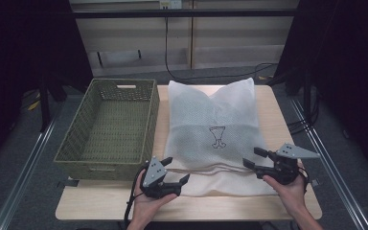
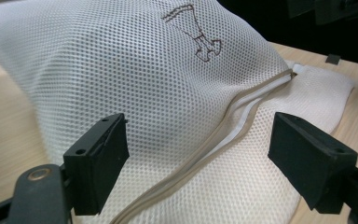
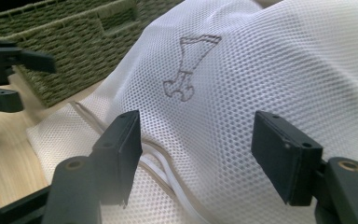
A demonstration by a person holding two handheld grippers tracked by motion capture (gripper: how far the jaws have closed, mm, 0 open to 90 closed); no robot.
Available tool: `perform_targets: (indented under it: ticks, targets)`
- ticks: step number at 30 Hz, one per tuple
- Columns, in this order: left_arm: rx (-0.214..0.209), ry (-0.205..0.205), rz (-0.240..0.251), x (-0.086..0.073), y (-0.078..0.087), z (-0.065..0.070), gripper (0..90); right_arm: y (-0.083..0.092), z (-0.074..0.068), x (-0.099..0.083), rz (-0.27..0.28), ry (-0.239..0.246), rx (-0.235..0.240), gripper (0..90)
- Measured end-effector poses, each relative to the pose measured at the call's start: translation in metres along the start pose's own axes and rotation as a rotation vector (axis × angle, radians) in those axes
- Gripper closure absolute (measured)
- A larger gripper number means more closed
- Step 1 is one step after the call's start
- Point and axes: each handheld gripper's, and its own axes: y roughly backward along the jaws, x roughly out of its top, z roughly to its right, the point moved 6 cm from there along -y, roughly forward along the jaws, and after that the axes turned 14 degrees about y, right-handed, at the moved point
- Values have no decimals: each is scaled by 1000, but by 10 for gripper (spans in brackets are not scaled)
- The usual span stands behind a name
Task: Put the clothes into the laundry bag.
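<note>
Both grippers, left point(image 1: 176, 171) and right point(image 1: 251, 158), hover with jaws released at the near hem of the white mesh laundry bag point(image 1: 213, 129) lying lengthwise on the desk point(image 1: 100, 201) (right hand slightly farther forward).

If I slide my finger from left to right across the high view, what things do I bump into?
Woven basket → left tongs → white mesh bag → right tongs, both tongs open at the bag's near edge.
</note>
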Motion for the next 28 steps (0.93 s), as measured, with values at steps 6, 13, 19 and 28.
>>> perform_targets:
  ticks: [6,13,19,28]
  targets:
    - [39,0,41,-6,22,-6,160,16,3,-7,20,-25,-13,285]
    - [53,93,60,-13,51,-11,155,29,2,-18,8,-36,-8,287]
    - [170,105,72,-33,70,-24,112,24,12,-14,23,-31,-17,301]
    - [126,138,95,-42,69,-21,106,13,10,-15,-11,-20,17,323]
